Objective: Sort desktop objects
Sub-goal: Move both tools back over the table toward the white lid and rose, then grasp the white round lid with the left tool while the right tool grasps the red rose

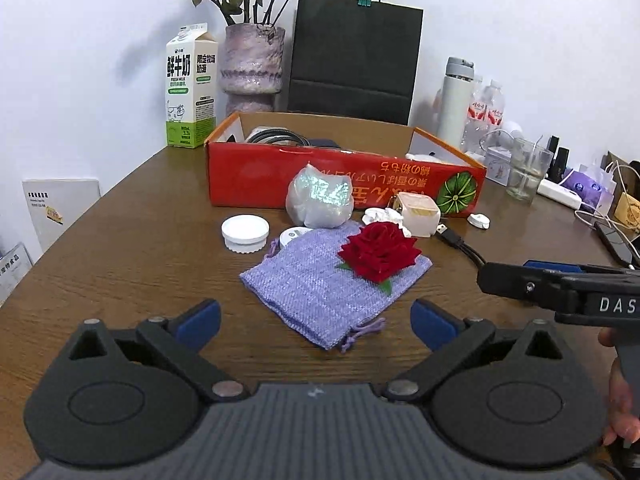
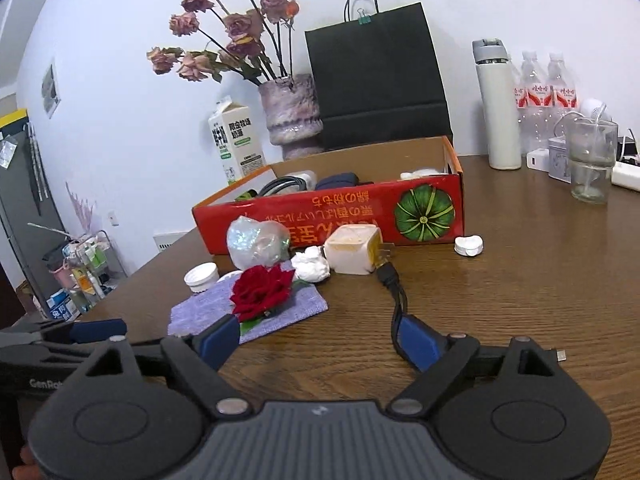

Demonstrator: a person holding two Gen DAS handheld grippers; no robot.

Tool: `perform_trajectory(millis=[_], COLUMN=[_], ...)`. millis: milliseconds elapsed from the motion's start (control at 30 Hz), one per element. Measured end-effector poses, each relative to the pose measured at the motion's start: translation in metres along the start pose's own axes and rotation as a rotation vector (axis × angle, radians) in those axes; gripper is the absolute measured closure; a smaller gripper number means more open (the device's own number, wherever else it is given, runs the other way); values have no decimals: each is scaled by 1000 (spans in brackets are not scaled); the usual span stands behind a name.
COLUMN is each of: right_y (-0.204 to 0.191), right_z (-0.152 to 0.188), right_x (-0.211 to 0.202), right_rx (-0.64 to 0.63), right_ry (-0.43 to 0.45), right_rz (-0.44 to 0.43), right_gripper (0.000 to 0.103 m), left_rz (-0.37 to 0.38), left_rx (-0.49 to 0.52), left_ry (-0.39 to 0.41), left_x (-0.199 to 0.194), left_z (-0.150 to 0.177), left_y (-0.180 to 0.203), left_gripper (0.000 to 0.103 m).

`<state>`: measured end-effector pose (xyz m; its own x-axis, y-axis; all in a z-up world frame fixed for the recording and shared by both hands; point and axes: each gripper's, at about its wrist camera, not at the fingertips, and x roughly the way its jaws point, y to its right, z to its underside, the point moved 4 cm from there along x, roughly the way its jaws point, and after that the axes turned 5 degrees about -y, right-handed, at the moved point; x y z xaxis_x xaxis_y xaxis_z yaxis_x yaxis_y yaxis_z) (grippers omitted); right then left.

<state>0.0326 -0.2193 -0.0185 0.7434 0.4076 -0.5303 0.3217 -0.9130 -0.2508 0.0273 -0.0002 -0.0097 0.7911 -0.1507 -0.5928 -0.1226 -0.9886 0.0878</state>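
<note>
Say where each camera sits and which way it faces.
Left wrist: on the left tool, facing the lilac pouch and red box; the right tool and a hand show at right.
Right wrist: on the right tool, facing the USB cable and box; the left tool shows at left.
Both share the red rose.

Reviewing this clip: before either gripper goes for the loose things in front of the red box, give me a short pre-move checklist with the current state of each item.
1. Left gripper open, nothing between its fingers: ok.
2. Right gripper open, nothing gripped: ok, though the black cable runs close beside its right finger.
3. Red rose reachable: ok, it lies on top of the purple pouch, uncovered.
4. Pouch free to lift alone: not ok, the rose rests on it.
5. Red box open on top with room: ok, some items already lie inside.
6. Grippers clear of each other: ok, apart but close, side by side.
</note>
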Motion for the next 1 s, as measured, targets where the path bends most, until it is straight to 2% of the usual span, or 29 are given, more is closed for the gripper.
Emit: perform_trajectory(millis=[133,233,300,467,533,600,667,800,867,900,967,1000], right_y=[-1,-3,-7,-40,-46,-51,-54,-57,-54,-51,-45,-41], right_z=[0,-5,-13,-34,-39,-41,-38,-29,-29,-29,-32,-32], right_x=[0,4,10,43,60,73,81,86,84,82,76,72], right_rx=[-8,-3,-24,-179,-189,-200,-214,-234,-223,-205,-182,-175], right_ry=[4,-9,-27,-67,-103,-141,-166,-191,-186,-179,-155,-138], right_rz=[-19,-90,-98,-79,-108,-109,-118,-119,-124,-133,-133,-122], right_gripper=[16,17,17,18,21,30,37,60,61,62,63,63], left_rz=[6,11,23,5,9,4,-19,-77,-120,-159,-179,-160], left_rx=[-40,-82,-109,-197,-268,-307,-329,-271,-139,-86,-32,-22], left_ry=[-30,-59,-58,-56,-9,37,50,20,-46,-52,-54,-67], left_x=[4,8,7,6,-1,-9,-10,1,17,25,40,50], left_z=[0,0,0,0,0,0,-2,-25,-42,-52,-68,-74], left_y=[-7,-14,-18,-33,-42,-49,-54,-54,-46,-44,-45,-47], left_gripper=[0,0,0,0,0,0,0,2,6,8,16,19])
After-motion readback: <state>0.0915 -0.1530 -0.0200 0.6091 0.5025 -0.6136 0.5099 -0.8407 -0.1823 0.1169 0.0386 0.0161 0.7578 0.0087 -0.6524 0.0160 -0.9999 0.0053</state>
